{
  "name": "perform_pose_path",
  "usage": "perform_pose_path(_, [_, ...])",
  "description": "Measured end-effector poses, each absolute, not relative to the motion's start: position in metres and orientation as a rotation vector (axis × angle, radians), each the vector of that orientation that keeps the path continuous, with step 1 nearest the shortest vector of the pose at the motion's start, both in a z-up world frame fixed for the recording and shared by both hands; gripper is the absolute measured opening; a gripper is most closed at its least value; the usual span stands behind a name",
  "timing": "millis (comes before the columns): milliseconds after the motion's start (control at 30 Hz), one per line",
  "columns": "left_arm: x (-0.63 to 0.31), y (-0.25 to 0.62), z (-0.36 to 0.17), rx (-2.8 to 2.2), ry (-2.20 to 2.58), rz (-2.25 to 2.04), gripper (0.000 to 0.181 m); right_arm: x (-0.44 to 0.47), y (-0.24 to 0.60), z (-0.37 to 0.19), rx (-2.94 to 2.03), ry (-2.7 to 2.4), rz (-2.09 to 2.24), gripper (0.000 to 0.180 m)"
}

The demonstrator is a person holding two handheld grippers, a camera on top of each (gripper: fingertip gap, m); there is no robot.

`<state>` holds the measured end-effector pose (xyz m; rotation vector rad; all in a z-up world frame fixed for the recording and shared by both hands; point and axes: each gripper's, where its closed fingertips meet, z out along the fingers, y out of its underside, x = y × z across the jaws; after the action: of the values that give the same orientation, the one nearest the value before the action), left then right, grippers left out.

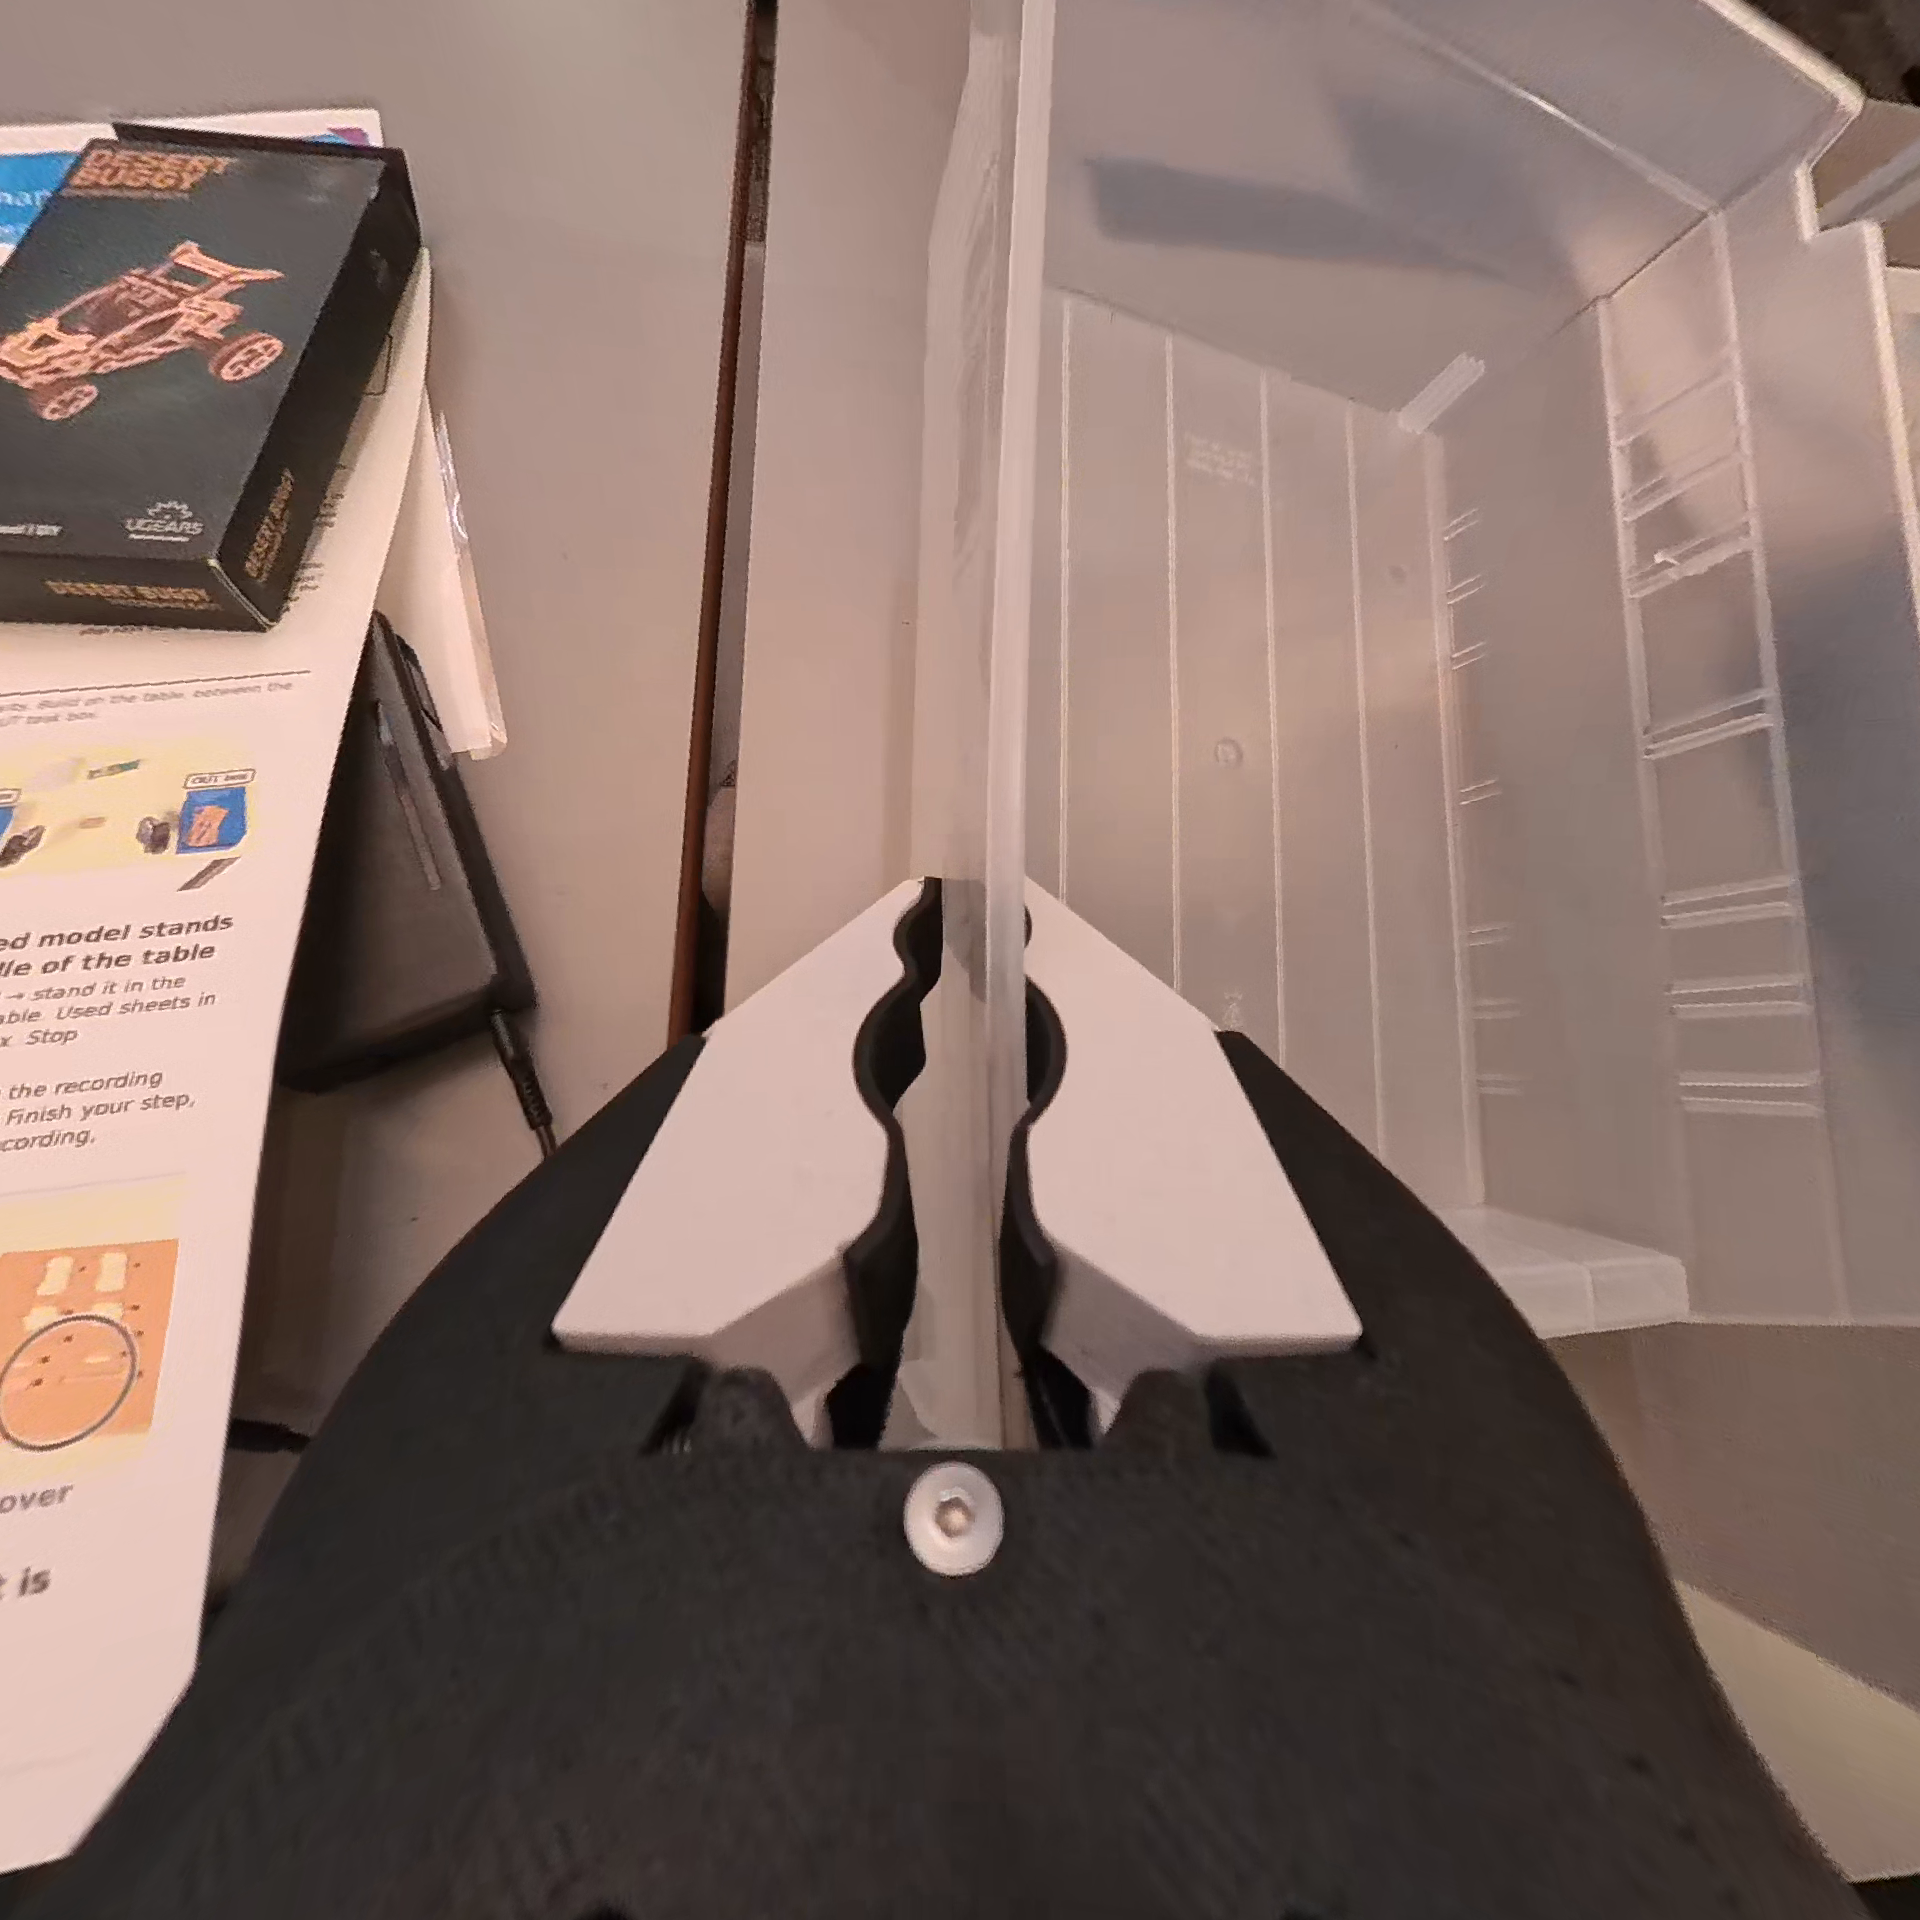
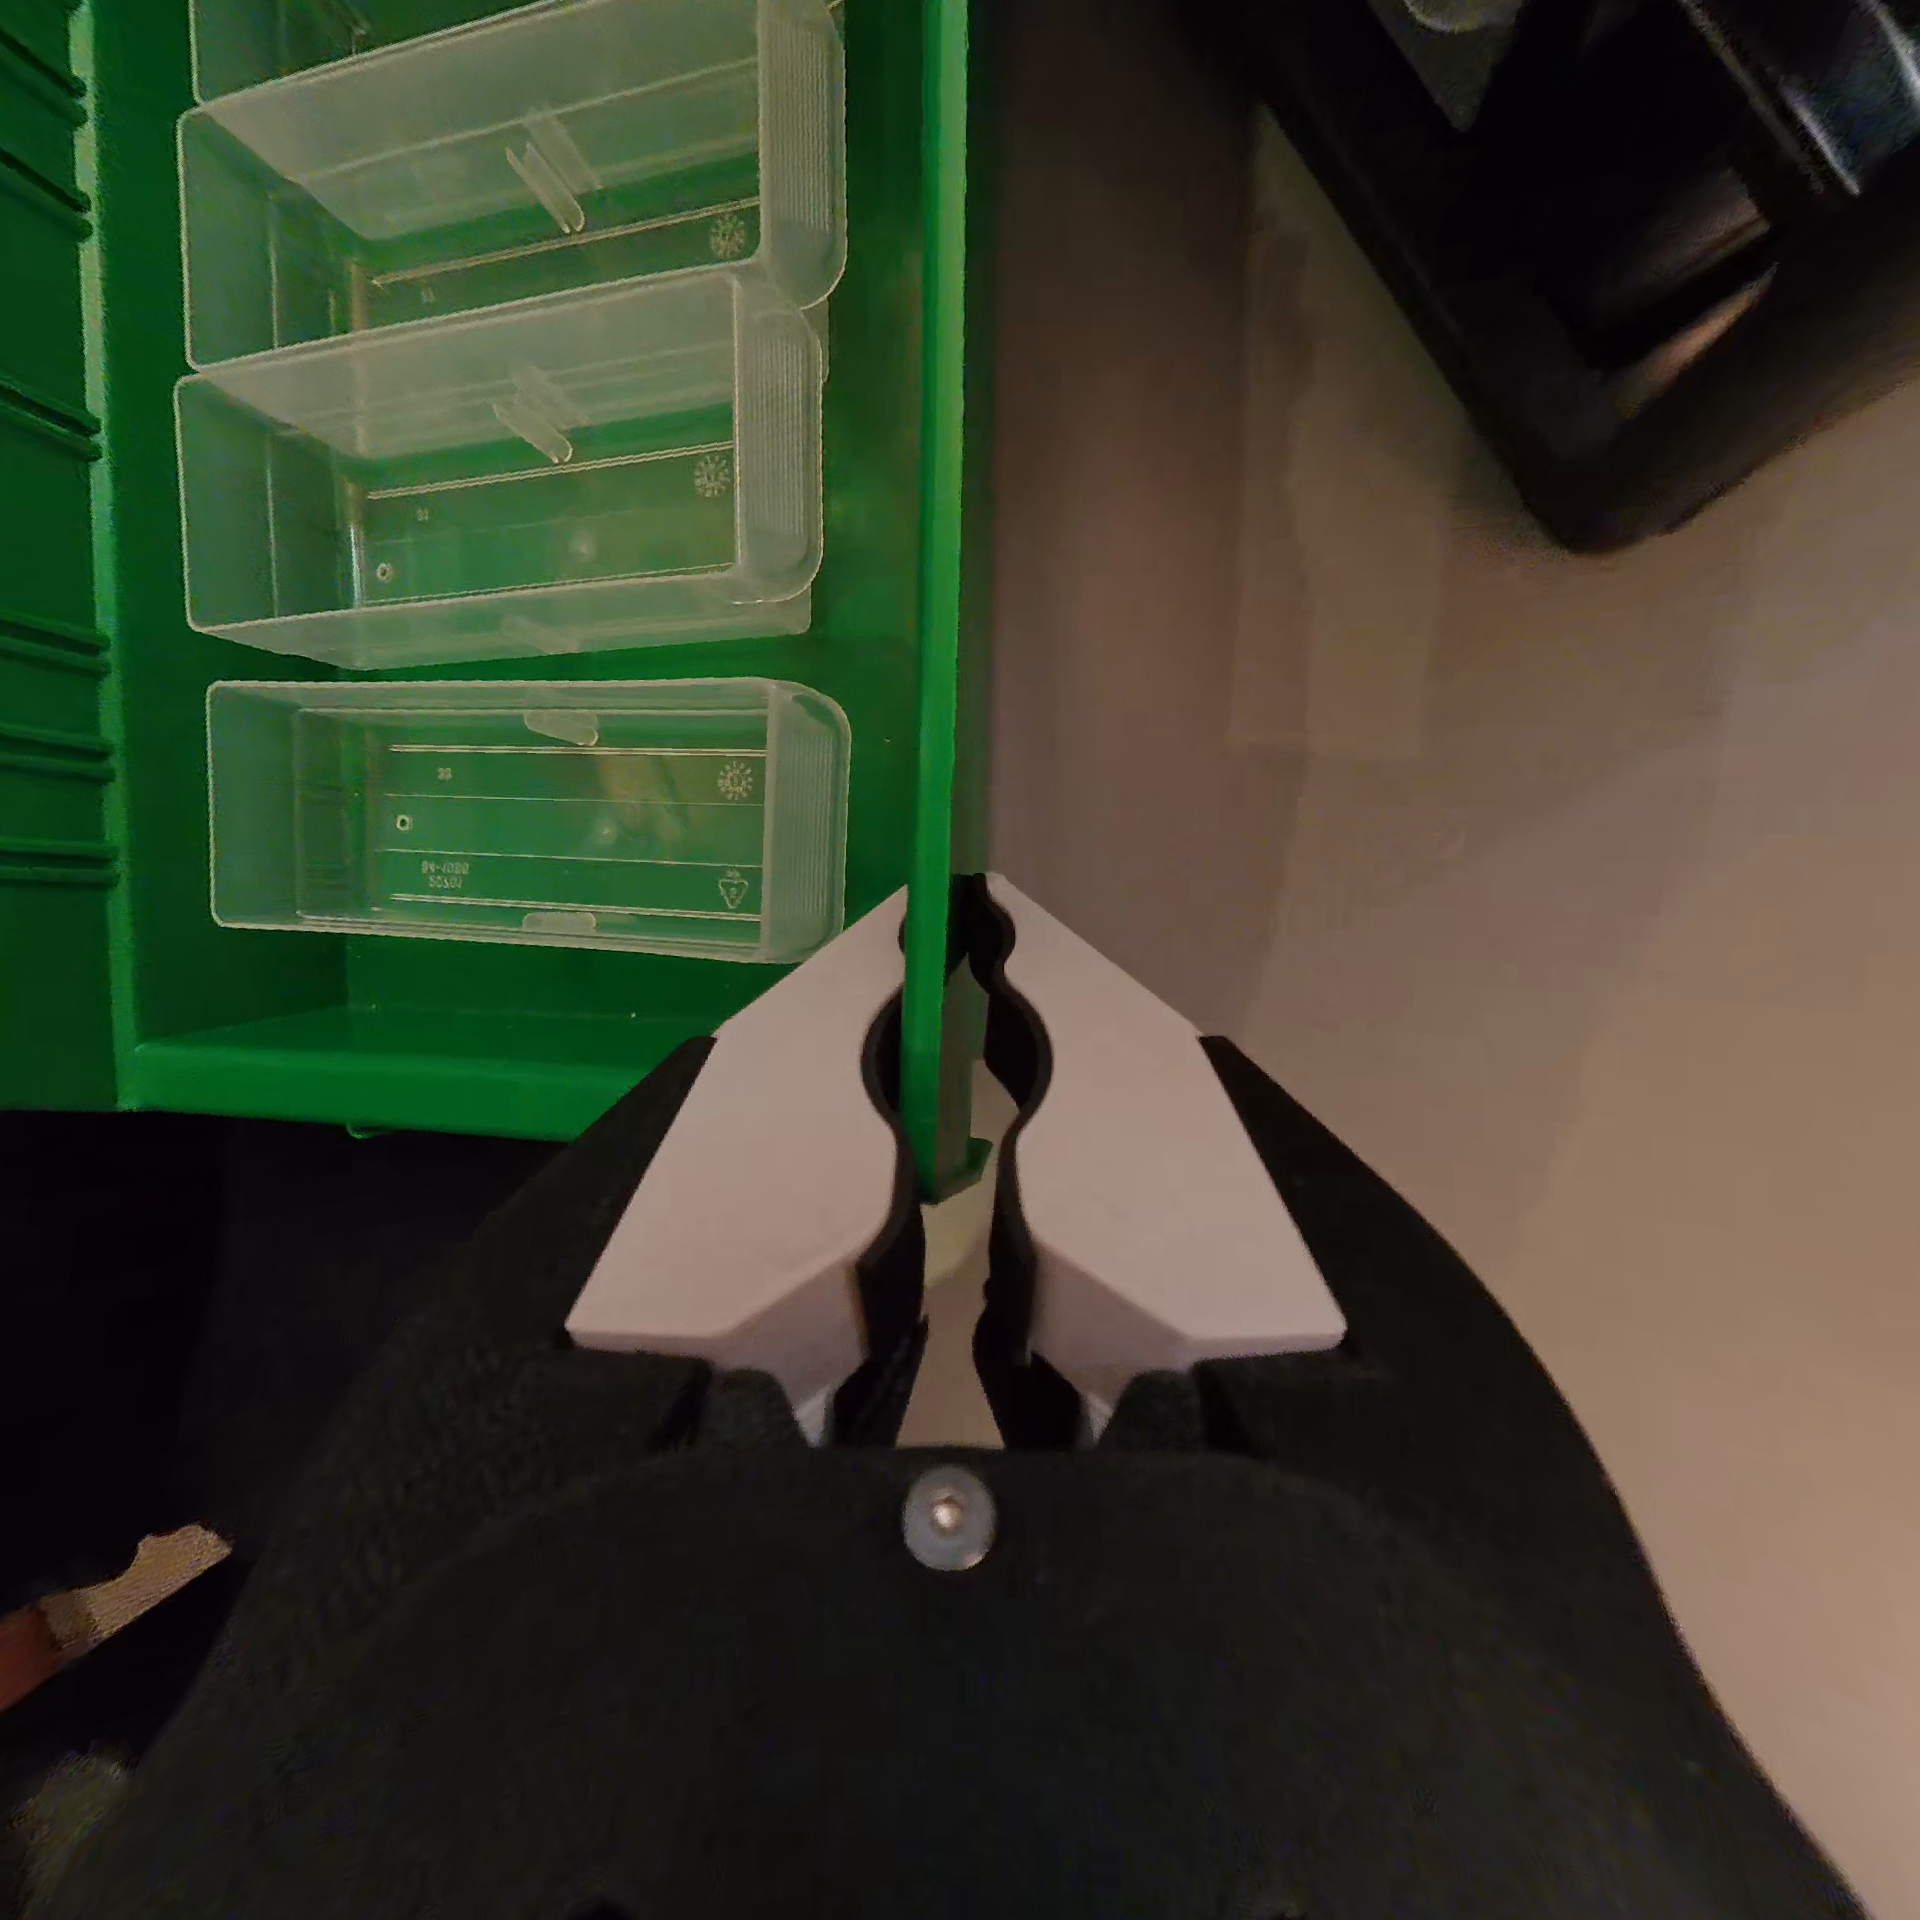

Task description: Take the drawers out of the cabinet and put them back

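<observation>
A: Left gripper (image 1: 971, 925) clenched on wall of clear drawer (image 1: 1351, 727), out of cabinet, over pale table (image 1: 582, 416); box (image 1: 197, 384) and sheet (image 1: 125, 1039) at left.

B: Right gripper (image 2: 956, 914) clenched on green cabinet (image 2: 940, 520) edge; three clear drawers (image 2: 499, 457) inside it; black object (image 2: 1621, 260) far right.

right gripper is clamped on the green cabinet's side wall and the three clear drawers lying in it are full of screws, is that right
Not quite: the drawers are empty. In the right wrist view the right gripper is shut on the green cabinet's side wall, and the three clear drawers beside it show only their bare see-through bottoms, no screws.
</observation>
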<state>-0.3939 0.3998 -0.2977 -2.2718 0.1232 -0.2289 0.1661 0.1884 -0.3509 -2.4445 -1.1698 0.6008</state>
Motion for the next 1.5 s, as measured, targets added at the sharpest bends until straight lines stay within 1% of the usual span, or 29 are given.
perform_pose_path(300, [-0.405, 0.400, -0.294, -2.247, 0.076, -0.245, 0.006, 0.128, 0.203, -0.351, -2.429, -1.154, 0.636, 0.001])
perform_pose_path(467, [-0.409, 0.400, -0.294, -2.243, 0.056, -0.251, 0.006, 0.120, 0.209, -0.351, -2.446, -1.120, 0.619, 0.001])
perform_pose_path(767, [-0.416, 0.399, -0.298, -2.242, 0.040, -0.260, 0.006, 0.121, 0.200, -0.351, -2.373, -1.320, 0.596, 0.002])
perform_pose_path(900, [-0.417, 0.399, -0.300, -2.243, 0.029, -0.266, 0.006, 0.116, 0.202, -0.351, -2.396, -1.274, 0.620, 0.002])
perform_pose_path(1200, [-0.420, 0.400, -0.300, -2.237, 0.012, -0.269, 0.006, 0.069, 0.214, -0.350, -2.414, -1.118, 0.644, 0.002])
perform_pose_path(1333, [-0.424, 0.400, -0.298, -2.226, -0.007, -0.272, 0.006, 0.046, 0.221, -0.350, -2.321, -1.187, 0.601, 0.003])
perform_pose_path(1367, [-0.425, 0.400, -0.298, -2.223, -0.013, -0.275, 0.006, 0.046, 0.224, -0.349, -2.292, -1.219, 0.562, 0.008])
perform_pose_path(1433, [-0.427, 0.399, -0.297, -2.218, -0.021, -0.283, 0.006, 0.050, 0.229, -0.345, -2.253, -1.234, 0.518, 0.024])
perform_pose_path(1500, [-0.429, 0.399, -0.295, -2.211, -0.028, -0.283, 0.006, 0.059, 0.233, -0.333, -2.213, -1.219, 0.499, 0.052])
